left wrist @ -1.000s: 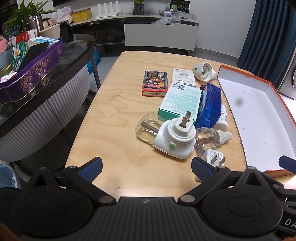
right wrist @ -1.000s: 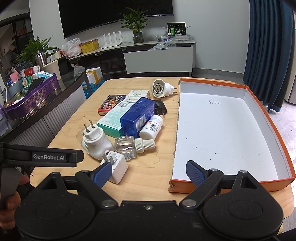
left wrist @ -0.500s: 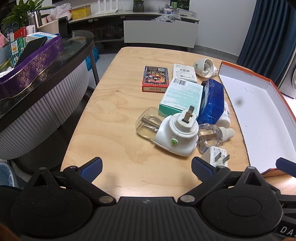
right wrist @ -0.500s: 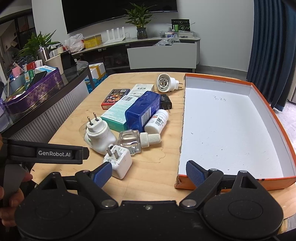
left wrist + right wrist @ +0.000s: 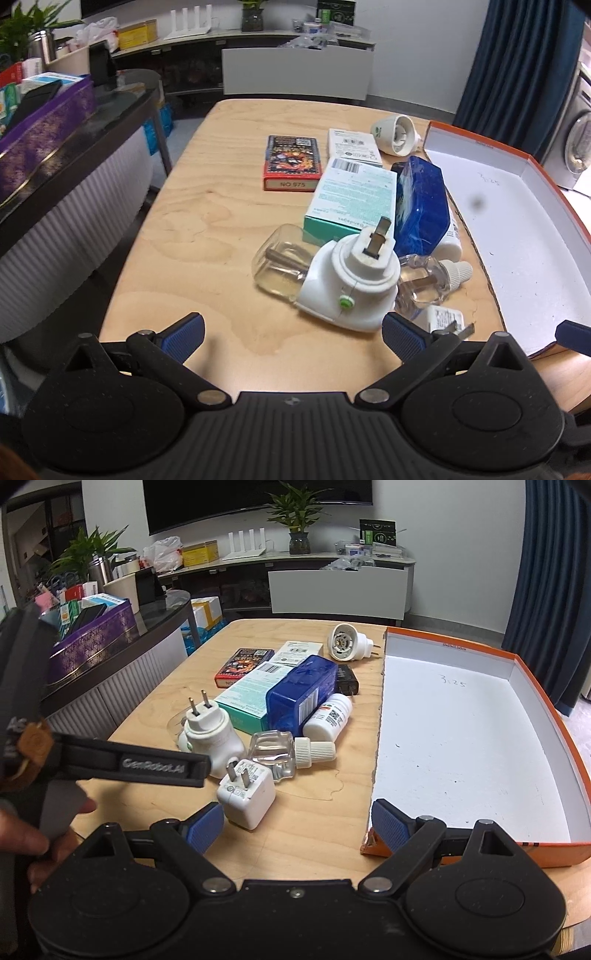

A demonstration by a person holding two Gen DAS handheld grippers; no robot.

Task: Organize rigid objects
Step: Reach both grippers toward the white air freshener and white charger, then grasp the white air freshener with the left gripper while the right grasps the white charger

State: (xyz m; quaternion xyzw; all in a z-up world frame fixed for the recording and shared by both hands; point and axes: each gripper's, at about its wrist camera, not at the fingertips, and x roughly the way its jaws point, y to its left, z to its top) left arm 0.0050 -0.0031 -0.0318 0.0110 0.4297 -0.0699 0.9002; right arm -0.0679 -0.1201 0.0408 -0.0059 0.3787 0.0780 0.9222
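Both your left gripper (image 5: 291, 334) and right gripper (image 5: 297, 825) hang spread and grasp nothing. The white charger (image 5: 246, 797) lies just ahead of your right one. Beside the clutter, the orange box (image 5: 546, 709) holds nothing. Since a second ago, both grippers have edged closer to the pile.

Dim, perhaps motion-blurred fisheye views.

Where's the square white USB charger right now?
In the right wrist view, the USB charger lies prongs-up on the table, just ahead of the right gripper, beside the clear bottle.
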